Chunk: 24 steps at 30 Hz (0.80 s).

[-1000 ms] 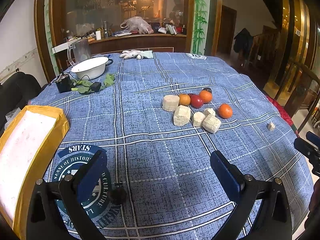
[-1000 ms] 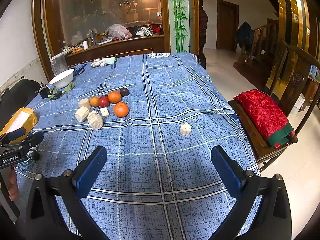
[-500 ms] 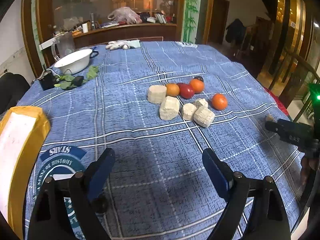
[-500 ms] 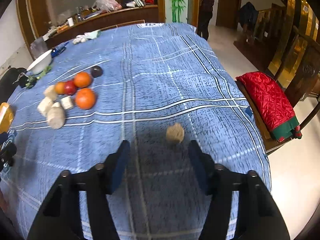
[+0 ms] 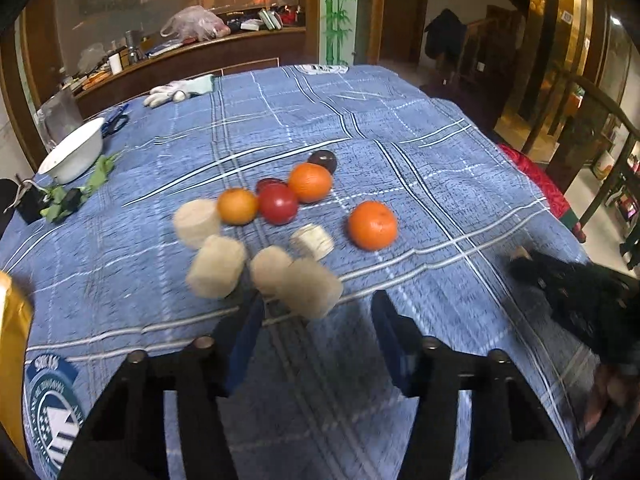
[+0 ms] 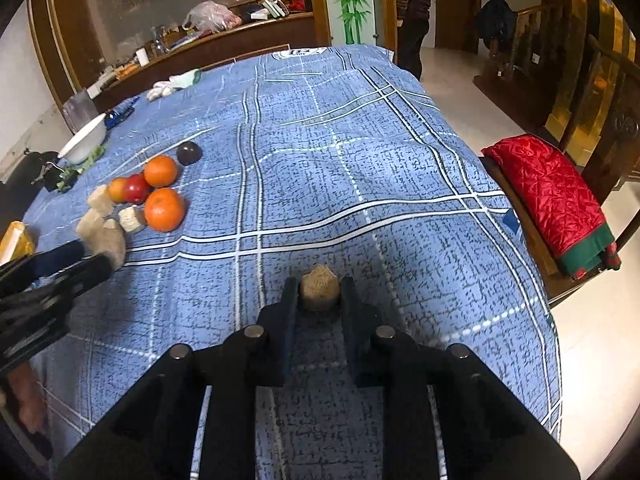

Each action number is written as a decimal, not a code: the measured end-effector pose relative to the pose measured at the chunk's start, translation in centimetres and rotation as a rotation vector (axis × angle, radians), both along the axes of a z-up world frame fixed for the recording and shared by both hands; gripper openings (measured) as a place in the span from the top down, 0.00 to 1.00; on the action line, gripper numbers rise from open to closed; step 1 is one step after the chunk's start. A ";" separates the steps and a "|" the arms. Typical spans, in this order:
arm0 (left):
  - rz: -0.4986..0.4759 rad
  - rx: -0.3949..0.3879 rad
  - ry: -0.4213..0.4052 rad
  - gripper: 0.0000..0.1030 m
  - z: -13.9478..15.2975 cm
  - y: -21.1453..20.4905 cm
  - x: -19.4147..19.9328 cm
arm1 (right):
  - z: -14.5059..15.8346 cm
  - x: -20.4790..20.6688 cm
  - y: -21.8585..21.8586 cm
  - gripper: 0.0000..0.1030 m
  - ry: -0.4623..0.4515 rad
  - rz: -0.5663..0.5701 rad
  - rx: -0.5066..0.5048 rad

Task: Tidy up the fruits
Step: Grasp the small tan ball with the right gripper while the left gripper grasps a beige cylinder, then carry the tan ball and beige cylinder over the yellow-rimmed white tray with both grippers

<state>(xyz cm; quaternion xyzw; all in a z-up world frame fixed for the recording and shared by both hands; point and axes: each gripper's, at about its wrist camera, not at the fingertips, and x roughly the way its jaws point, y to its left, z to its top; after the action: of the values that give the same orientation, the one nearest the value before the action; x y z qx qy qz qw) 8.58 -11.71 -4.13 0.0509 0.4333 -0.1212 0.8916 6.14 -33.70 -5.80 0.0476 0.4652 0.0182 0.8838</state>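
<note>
Three oranges [image 5: 372,224], a red fruit [image 5: 277,204] and a dark fruit [image 5: 322,160] lie on the blue checked tablecloth [image 5: 420,168] beside several pale chunks. My left gripper [image 5: 318,322] is open and low over the cloth, its tips on either side of the nearest pale chunk [image 5: 310,290], which sits just ahead of them. In the right wrist view my right gripper [image 6: 319,300] is shut on a lone pale chunk [image 6: 319,286] resting on the cloth, well to the right of the fruit group [image 6: 164,208]. The left gripper [image 6: 86,260] shows there at the left edge.
A white bowl [image 5: 76,154], green leaves [image 5: 98,176] and a glove [image 5: 176,90] lie at the far left. A yellow package [image 5: 10,320] is at the near left. A chair with a red cushion [image 6: 552,196] stands by the table's right edge. A person [image 6: 412,12] stands beyond the table.
Both grippers moved forward and down and narrowed. The right one closed around the lone chunk. The left one reached the nearest chunk of the group.
</note>
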 end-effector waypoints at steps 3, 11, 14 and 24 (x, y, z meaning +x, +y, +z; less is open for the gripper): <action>0.022 0.046 -0.034 0.65 -0.4 -0.3 0.5 | 0.2 -0.5 -0.1 0.79 -0.018 0.005 0.017; 0.035 0.000 -0.074 0.65 1.0 1.8 -1.4 | 1.5 -1.7 1.0 0.79 -0.060 0.023 0.029; 0.057 -0.020 -0.094 0.65 1.8 3.1 -2.4 | 2.2 -2.2 2.3 0.79 -0.076 0.050 0.031; 0.161 -0.068 -0.104 0.66 3.4 9.9 -6.7 | 3.8 -3.9 9.6 0.79 -0.116 0.192 0.061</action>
<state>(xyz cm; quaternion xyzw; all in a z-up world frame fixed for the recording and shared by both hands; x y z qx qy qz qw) 1.91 -1.83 -0.77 -0.0079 0.3847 -0.0610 0.9210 2.24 -24.06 -2.01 0.0287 0.4151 0.1199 0.9014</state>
